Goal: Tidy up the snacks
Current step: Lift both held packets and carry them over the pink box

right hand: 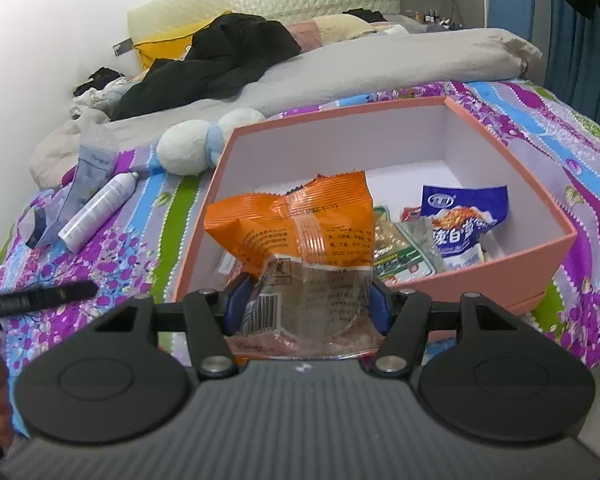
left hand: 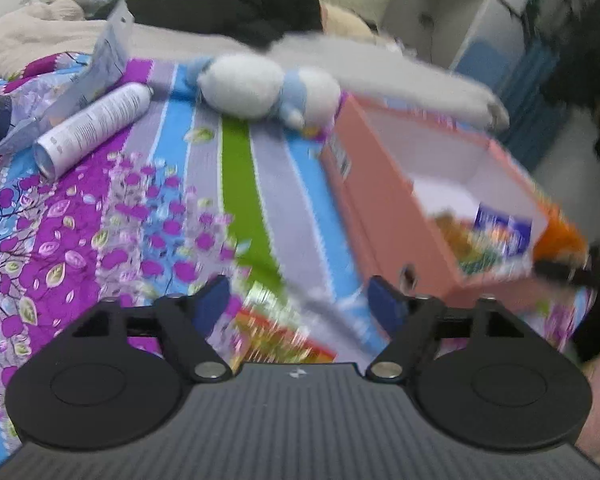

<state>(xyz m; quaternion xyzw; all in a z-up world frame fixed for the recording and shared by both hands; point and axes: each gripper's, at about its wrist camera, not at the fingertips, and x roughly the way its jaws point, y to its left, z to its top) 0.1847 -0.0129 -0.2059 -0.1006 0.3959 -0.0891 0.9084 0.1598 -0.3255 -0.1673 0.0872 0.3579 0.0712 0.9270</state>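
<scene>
Pinching orange snack packet [right hand: 296, 224], right tool [right hand: 306, 304] fronts pink box [right hand: 500, 268]; left tool [left hand: 300, 308] spread; spray can [right hand: 100, 212], plush [right hand: 196, 148] beside.

The bed [right hand: 540, 120] is covered by a striped floral sheet in purple, blue and green. On it lies an open salmon-pink cardboard box [right hand: 500, 276] at about 1 o'clock. At 10 o'clock lie a white spray can [right hand: 98, 212] on its side and, just beside it, a pale blue plastic pouch [right hand: 90, 172]. A white and blue plush toy [right hand: 200, 144] rests at 11 o'clock, with a grey duvet [right hand: 380, 68] and black clothes [right hand: 220, 56] behind.
</scene>
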